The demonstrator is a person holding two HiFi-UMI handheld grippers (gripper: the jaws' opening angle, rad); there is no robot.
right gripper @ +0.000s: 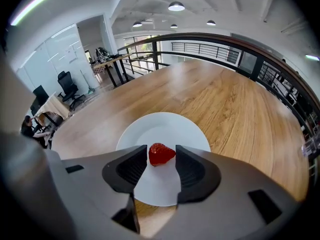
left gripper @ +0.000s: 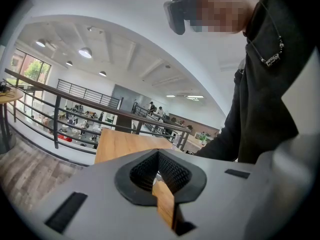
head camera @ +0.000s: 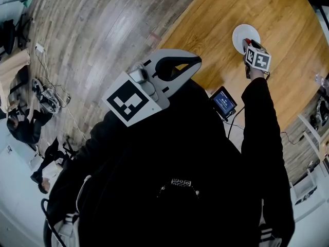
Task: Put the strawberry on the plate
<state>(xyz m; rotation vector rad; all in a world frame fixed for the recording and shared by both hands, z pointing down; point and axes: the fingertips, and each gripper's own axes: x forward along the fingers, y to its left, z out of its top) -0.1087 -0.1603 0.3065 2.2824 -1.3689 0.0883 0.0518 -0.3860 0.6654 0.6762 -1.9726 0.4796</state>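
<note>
In the right gripper view a red strawberry (right gripper: 161, 154) sits between the fingertips of my right gripper (right gripper: 162, 157), low over the near half of a white plate (right gripper: 165, 131). Both pads touch its sides, so the gripper is shut on it. From the head view the plate (head camera: 239, 37) lies on the round wooden table (head camera: 267, 14), and the right gripper (head camera: 251, 45) reaches over its near edge with a speck of red strawberry (head camera: 248, 40) at its tip. My left gripper (head camera: 197, 62) is held close to the body off the table; its jaws (left gripper: 158, 153) meet with nothing in them.
A small device with a lit screen (head camera: 223, 101) lies at the table's near edge, a cable hanging from it. Bare tabletop (right gripper: 240, 109) surrounds the plate. Beyond the table's edge lie plank floor (head camera: 92, 30), cables, chairs and a railing (right gripper: 210, 49).
</note>
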